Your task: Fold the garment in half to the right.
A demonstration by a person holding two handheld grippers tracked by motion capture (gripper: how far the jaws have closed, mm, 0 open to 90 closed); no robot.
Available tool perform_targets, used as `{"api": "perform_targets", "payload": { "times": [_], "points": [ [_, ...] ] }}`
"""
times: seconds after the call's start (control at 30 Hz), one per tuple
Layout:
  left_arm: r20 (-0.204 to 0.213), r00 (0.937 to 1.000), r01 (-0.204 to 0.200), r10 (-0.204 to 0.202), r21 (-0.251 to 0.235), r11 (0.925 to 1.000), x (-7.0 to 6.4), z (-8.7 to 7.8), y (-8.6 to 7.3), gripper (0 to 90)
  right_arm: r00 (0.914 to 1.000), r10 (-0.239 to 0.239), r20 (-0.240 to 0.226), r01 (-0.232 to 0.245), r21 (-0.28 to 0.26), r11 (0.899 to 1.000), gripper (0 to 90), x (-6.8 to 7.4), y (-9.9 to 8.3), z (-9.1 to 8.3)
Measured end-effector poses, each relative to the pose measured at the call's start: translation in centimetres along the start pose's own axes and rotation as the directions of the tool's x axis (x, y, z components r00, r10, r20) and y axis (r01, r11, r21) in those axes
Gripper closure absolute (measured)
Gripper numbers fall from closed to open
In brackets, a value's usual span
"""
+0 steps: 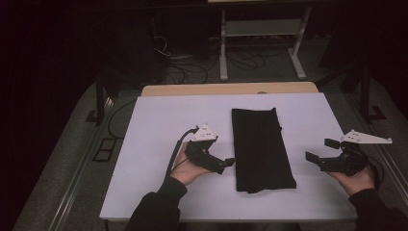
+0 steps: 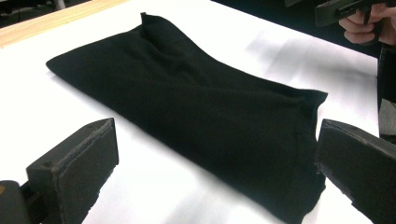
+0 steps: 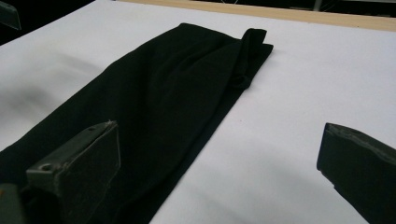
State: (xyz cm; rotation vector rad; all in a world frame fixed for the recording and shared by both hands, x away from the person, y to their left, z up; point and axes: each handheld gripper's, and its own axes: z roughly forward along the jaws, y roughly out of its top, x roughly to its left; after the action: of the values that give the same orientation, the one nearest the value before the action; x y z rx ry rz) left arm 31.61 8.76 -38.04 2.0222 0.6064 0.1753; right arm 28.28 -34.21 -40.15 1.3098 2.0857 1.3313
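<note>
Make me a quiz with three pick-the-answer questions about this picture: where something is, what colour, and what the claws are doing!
1. Where does the cloth lie?
A. between the two claws
B. on the floor
C. on the shelf behind

2. What colour is the cloth?
A. red
B. black
C. yellow

3. How are the left claw and right claw?
A. both open, holding nothing
B. both shut on the cloth
C. one lifting the cloth

Answers: 1 A, it rests folded on the white table with a claw at each side. 2 B, it looks black in every view. 3 A, each claw's jaws stand apart over the table.
</note>
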Motion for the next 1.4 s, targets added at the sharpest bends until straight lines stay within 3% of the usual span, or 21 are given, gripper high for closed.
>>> {"api": "perform_targets", "payload": {
  "times": [0.47,0.87,0.97,1.2,1.4],
  "points": [
    [-0.043,0.998,0.044,-0.045,-0.029,0.9986,1.7,-3.2,-2.6,0.0,1.0,0.004,0.006,-0.004,0.003,1.0,0.0,-0.1,-0.4,0.0],
    [-0.08,0.9951,0.055,-0.058,-0.035,0.9979,2.7,-5.6,-4.4,0.0,1.0,0.002,0.006,-0.003,0.016,1.0,0.0,0.0,-0.5,0.2],
    [-0.106,0.9924,0.055,-0.061,-0.061,0.9966,2.8,-6.3,-5.3,0.0,1.0,0.004,0.006,-0.004,0.019,1.0,0.0,-0.1,-0.5,0.2],
    [-0.125,0.9892,0.068,-0.077,-0.07,0.9952,3.3,-7.4,-6.5,0.0,1.0,0.0,0.002,0.0,0.024,1.0,0.0,0.0,-0.6,0.3],
    [-0.16,0.9833,0.073,-0.087,-0.091,0.9932,4.1,-9.3,-8.3,0.0,1.0,-0.002,0.0,0.002,0.022,1.0,0.0,-0.1,-0.6,0.3]
  ]
}}
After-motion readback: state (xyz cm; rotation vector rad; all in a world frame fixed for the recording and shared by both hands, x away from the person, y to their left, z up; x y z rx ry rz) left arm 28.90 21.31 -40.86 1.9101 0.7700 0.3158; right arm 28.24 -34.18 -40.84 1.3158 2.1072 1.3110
